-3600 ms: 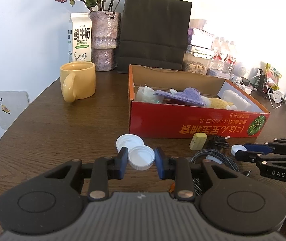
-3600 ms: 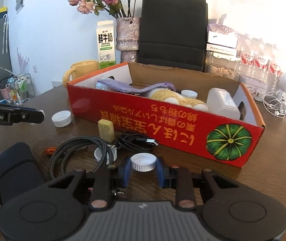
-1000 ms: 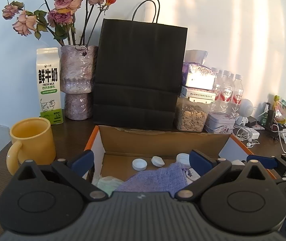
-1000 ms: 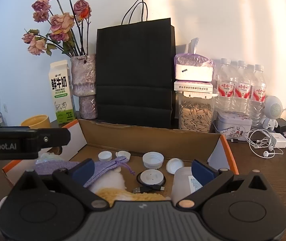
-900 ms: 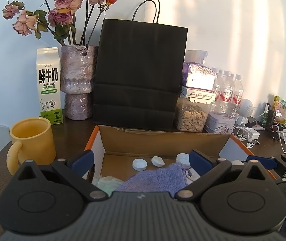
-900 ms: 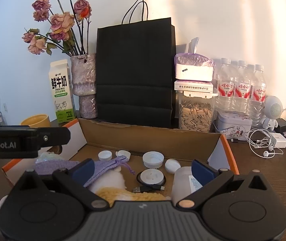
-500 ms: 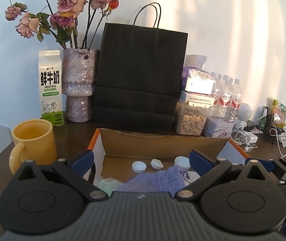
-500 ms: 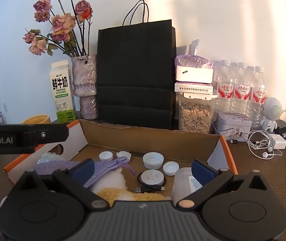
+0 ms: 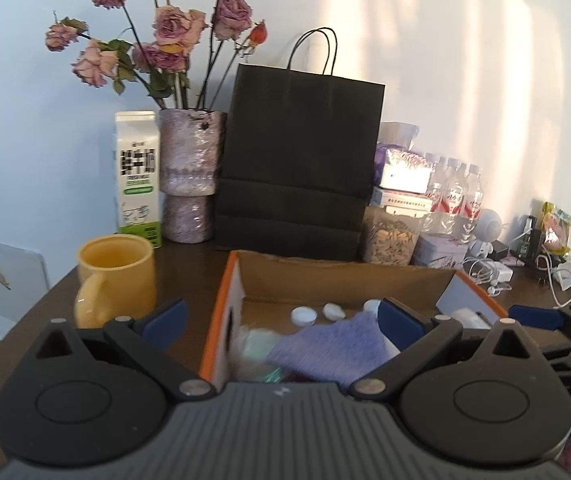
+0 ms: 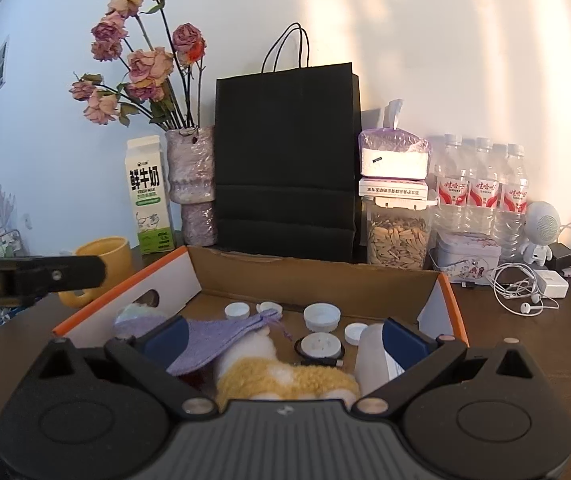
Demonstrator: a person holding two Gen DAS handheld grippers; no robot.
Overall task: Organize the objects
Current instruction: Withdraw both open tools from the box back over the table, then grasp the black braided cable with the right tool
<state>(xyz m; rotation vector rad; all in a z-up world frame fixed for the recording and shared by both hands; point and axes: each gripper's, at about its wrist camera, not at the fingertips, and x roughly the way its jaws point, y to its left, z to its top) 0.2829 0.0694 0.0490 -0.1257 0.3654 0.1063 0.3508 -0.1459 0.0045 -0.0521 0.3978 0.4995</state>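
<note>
Round white caps lie in the cardboard box beneath both grippers' wide, empty jaws.

Reads "鲜牛奶 FRESH MILK" on white-and-green milk carton; reads "obot.AI" on black left gripper finger.

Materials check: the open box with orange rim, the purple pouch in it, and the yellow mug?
Open box with orange rim: corrugated cardboard, going by its raw brown matte inner walls and folded flaps. Purple pouch: soft knitted or terry-like fabric, fuzzy and draping, with a drawstring. Yellow mug: probably glazed ceramic, thick-walled and smooth, though blur leaves plastic possible.
</note>
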